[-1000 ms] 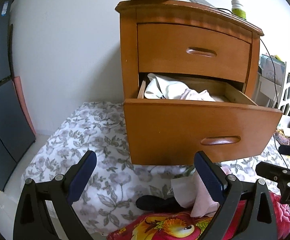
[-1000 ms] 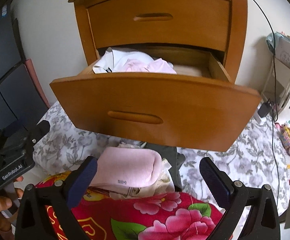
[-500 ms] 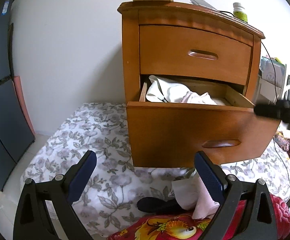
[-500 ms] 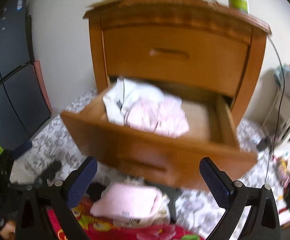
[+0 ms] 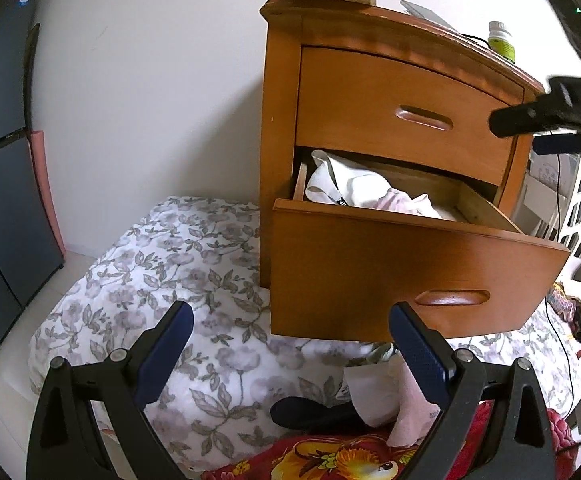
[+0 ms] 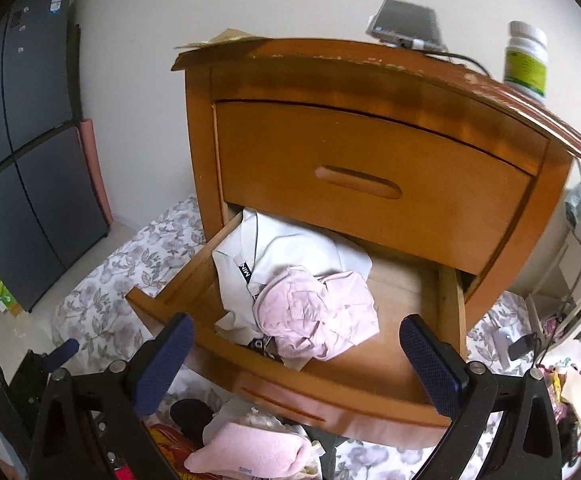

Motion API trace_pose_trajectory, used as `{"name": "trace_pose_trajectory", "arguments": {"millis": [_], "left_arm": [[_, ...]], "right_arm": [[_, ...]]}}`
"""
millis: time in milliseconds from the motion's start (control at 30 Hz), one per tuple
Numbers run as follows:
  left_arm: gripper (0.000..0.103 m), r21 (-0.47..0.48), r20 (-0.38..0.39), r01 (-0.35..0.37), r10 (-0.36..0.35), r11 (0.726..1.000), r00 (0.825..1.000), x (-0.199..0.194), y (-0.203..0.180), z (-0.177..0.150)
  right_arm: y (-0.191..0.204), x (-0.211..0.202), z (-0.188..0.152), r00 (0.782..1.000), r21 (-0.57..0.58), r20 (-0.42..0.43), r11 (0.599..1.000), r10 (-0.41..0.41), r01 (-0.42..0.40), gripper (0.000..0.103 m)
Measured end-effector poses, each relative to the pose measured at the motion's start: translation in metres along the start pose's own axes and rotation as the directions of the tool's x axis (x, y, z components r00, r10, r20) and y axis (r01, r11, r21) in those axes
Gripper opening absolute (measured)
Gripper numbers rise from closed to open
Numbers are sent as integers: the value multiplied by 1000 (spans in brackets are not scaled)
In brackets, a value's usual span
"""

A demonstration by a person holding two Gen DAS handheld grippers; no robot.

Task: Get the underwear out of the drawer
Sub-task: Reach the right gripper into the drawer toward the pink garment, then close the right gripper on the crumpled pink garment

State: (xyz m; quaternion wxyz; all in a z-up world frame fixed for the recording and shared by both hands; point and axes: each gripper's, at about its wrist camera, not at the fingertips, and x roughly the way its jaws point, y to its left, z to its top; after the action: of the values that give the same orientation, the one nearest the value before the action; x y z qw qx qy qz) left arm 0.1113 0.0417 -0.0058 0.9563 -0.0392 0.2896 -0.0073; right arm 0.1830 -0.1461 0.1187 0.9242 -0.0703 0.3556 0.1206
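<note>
The drawer [image 6: 370, 368] is pulled out; the pink underwear [image 6: 318, 316], apparently, remains inside, ungrasped, the right claw [image 6: 296, 360] spread wide.

- My nightstand [image 6: 370, 152] was glossy orange-brown varnished wood, its top edge chipped and rough.
- The drawer [image 6: 406, 320] floor was paler, matt bare wood.
- The pink underwear [image 6: 318, 312] looked like soft crumpled cloth.
- My right gripper [image 6: 296, 358] had matt black plastic arms and textured blue pads [image 6: 430, 364].

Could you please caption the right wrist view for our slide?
Open right gripper above the open wooden drawer holding crumpled pink underwear.
</note>
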Motion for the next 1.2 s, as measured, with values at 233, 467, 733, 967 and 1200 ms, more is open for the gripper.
{"name": "trace_pose_trajectory", "arguments": {"millis": [233, 467, 733, 967, 1200], "left_arm": [[98, -20, -18, 0, 0, 1000, 1000, 6, 4, -2], [99, -43, -43, 31, -33, 999, 999, 12, 9, -4], [99, -7, -79, 34, -34, 999, 996, 23, 4, -9], [99, 1, -99, 32, -32, 999, 995, 28, 4, -13], [99, 4, -116, 35, -35, 999, 993, 31, 4, -15]], "right_arm": [[-10, 41, 30, 993, 12, -121, 1000, 2, 0, 103], [-8, 105, 40, 958, 75, -284, 997, 42, -21, 103], [-5, 168, 36, 900, 144, -432, 990, 65, -2, 103], [-7, 207, 32, 860, 152, -509, 987, 34, 51, 103], [-15, 234, 30, 837, 158, -547, 981, -7, 111, 101]]}}
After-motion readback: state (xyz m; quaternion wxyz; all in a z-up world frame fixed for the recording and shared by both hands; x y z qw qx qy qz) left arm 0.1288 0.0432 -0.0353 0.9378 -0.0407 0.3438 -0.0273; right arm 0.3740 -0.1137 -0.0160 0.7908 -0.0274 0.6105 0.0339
